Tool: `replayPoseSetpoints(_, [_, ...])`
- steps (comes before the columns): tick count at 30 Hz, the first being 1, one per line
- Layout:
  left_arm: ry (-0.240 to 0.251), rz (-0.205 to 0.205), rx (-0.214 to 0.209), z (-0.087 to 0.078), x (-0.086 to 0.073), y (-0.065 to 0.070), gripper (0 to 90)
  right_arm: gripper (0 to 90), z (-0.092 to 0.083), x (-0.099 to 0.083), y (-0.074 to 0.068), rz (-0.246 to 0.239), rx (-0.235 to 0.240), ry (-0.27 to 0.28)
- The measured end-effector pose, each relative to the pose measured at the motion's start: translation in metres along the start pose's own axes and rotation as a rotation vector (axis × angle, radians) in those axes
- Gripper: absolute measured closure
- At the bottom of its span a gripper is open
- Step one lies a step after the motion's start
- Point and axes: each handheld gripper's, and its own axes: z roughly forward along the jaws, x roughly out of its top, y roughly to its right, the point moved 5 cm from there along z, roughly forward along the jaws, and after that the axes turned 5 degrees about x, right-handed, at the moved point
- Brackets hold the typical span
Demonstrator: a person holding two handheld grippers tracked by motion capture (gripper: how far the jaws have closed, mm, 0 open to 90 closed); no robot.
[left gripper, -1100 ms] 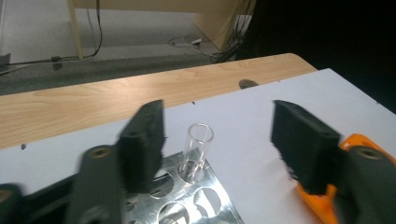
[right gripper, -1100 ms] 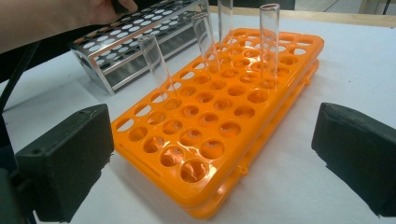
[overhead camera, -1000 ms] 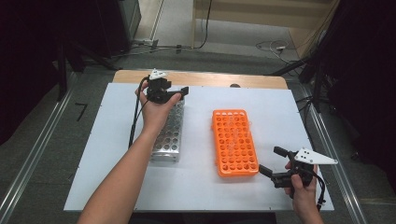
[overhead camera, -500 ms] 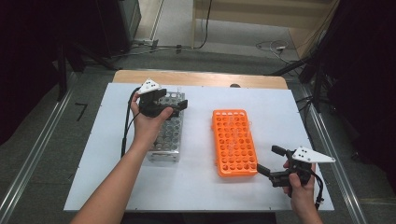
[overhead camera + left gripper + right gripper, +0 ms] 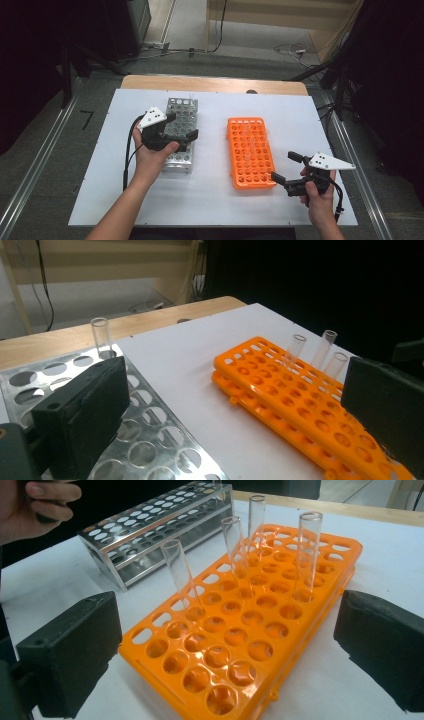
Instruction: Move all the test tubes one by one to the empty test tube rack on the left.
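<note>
An orange test-tube rack point(image 5: 250, 152) lies right of centre on the white table point(image 5: 210, 200) and holds several clear tubes point(image 5: 232, 545). To its left is a metal rack point(image 5: 181, 107) with one clear tube point(image 5: 101, 335) standing at its far end. My left gripper point(image 5: 182, 126) hovers over the middle of the metal rack. Its jaws have just been opening and stand open with nothing between them. My right gripper point(image 5: 284, 166) is open and empty near the orange rack's near right corner, facing it point(image 5: 225, 655).
A strip of wooden tabletop point(image 5: 215, 84) shows past the white board's far edge. Metal rails point(image 5: 350, 150) run along both sides of the table. Cables lie on the floor beyond.
My left hand has drawn back from the far end of the metal rack toward its middle, with the jaws empty. The right hand has stayed in place.
</note>
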Motion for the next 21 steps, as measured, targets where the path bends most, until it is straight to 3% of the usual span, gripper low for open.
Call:
replayPoseSetpoints(10, [0.021, 0.025, 0.0, -0.022, -0.02, 0.021, 0.0, 0.0, 0.012, 0.02, 0.006, -0.014, -0.002, 0.008])
replayPoseSetpoints(17, [0.018, 0.012, -0.023, -0.032, -0.033, 0.024, 0.0, 0.0, 0.034, 0.027, 0.016, -0.004, -0.021, 0.0])
replayPoseSetpoints(21, [0.025, 0.008, -0.04, -0.034, -0.036, 0.023, 0.0, 1.2, 0.046, 0.037, 0.018, 0.02, 0.031, -0.004])
